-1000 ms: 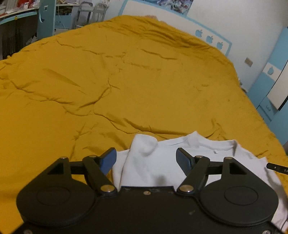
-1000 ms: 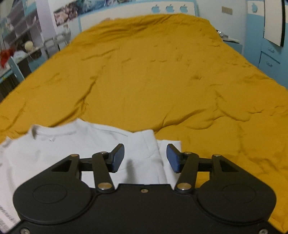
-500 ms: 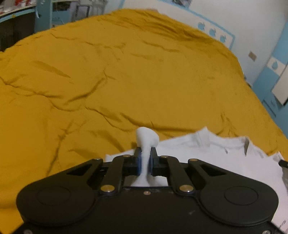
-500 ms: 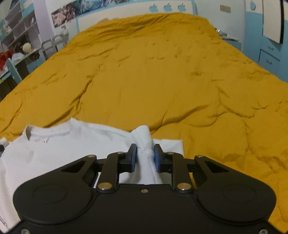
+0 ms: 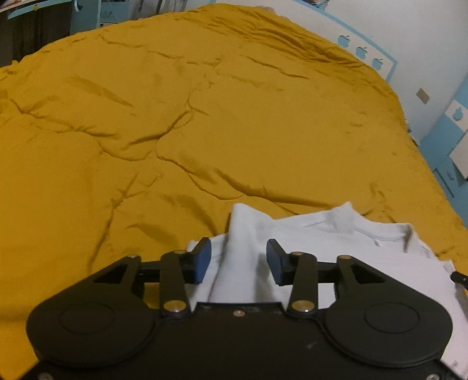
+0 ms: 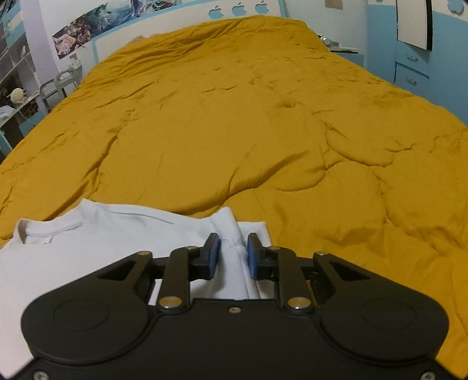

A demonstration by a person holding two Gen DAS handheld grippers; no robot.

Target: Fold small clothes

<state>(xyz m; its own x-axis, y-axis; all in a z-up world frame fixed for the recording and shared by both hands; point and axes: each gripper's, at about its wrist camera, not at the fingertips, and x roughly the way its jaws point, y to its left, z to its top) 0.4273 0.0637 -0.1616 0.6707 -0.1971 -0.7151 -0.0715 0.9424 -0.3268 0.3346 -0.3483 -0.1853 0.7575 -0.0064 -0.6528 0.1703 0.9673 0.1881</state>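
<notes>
Mustard-yellow quilt covers the whole bed, wrinkled. White-and-blue headboard with apple cutouts at the far end, blue drawers to the right. White t-shirt lies flat on the near edge of the quilt, collar toward the headboard. Left gripper has just been opening, jaws well apart, a raised sleeve fold between them, pads clear of it. Right gripper has just opened slightly, jaws narrow; bunched sleeve fold between them, contact unclear.

We're not seeing any readable words or numbers, just blue apple-shaped signs sitting on the white headboard and one on the cabinet.
</notes>
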